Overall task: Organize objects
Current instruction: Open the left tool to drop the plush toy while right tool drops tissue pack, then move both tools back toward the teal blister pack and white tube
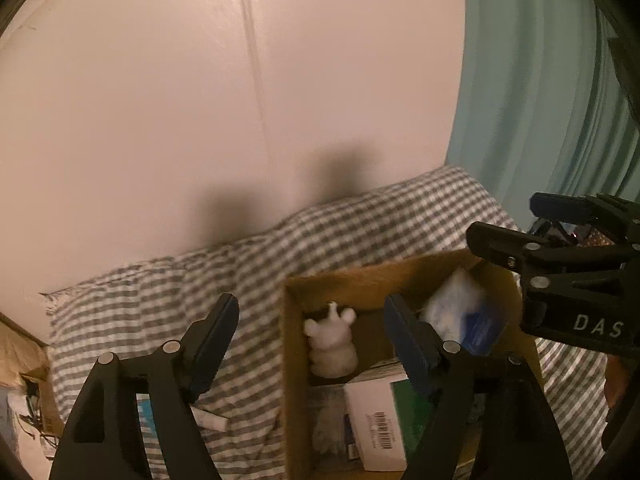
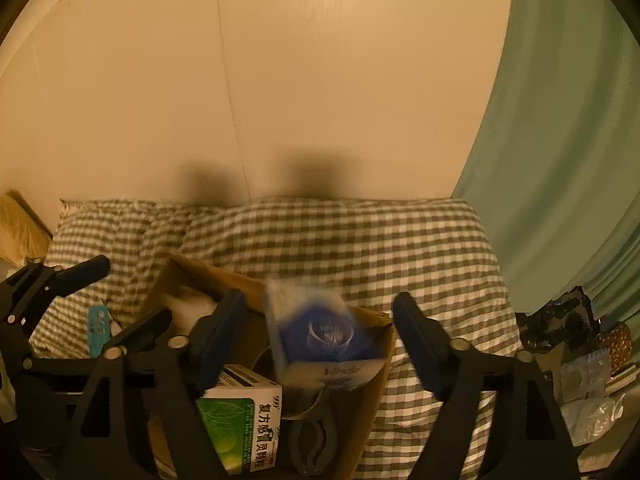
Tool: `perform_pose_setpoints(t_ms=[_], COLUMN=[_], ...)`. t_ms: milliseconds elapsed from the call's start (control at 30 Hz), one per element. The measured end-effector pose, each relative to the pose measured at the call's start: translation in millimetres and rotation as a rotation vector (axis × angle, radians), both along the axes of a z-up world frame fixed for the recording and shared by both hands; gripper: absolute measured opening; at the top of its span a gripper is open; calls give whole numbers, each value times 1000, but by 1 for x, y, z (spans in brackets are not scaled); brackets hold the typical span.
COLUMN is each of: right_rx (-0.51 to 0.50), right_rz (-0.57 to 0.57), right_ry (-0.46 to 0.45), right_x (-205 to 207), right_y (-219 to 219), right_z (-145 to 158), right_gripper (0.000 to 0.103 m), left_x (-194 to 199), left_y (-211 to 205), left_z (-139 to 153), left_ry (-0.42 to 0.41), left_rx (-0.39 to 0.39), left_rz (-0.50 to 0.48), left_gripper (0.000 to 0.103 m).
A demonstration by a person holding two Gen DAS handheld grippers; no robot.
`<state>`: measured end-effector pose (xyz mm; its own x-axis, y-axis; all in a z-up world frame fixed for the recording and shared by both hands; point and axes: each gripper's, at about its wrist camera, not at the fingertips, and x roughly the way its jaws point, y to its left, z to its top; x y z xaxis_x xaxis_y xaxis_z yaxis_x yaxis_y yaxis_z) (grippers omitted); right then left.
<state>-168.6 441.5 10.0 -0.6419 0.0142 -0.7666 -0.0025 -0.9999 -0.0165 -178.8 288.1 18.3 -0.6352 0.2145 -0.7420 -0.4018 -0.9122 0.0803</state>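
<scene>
I count one cardboard box (image 1: 294, 360) holding one white figurine (image 1: 332, 340), one green-and-white carton (image 2: 240, 420) and one blue packet (image 2: 320, 332). I see one small tube (image 1: 210, 420) outside it.

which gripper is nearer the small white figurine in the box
Left. The left gripper has the white figurine framed between its open jaws; the right gripper hangs over the box's opposite side, above the blue pack.
</scene>
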Motion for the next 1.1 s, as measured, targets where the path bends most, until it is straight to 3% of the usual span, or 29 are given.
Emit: perform_pose_setpoints(t_ms=[67, 200, 467, 633, 867, 1100], right_rx=[-11, -20, 21, 20, 35, 30], right_rz=[-12, -22, -32, -37, -22, 37], right_ry=[19, 56, 109, 146, 193, 198], right_x=[3, 16, 56, 86, 125, 144], right_y=[-2, -9, -45, -67, -109, -162], right_z=[11, 37, 96, 133, 166, 156], right_gripper=[84, 92, 97, 101, 103, 103], left_x=[1, 10, 43, 66, 89, 99], left_y=[-11, -34, -92, -132, -206, -285], left_z=[14, 48, 113, 136, 146, 122], left_ry=[12, 70, 164, 189, 203, 173], left_rx=[10, 23, 12, 16, 32, 41], left_rz=[15, 51, 96, 144, 226, 321], left_gripper=[82, 99, 103, 103, 103, 103])
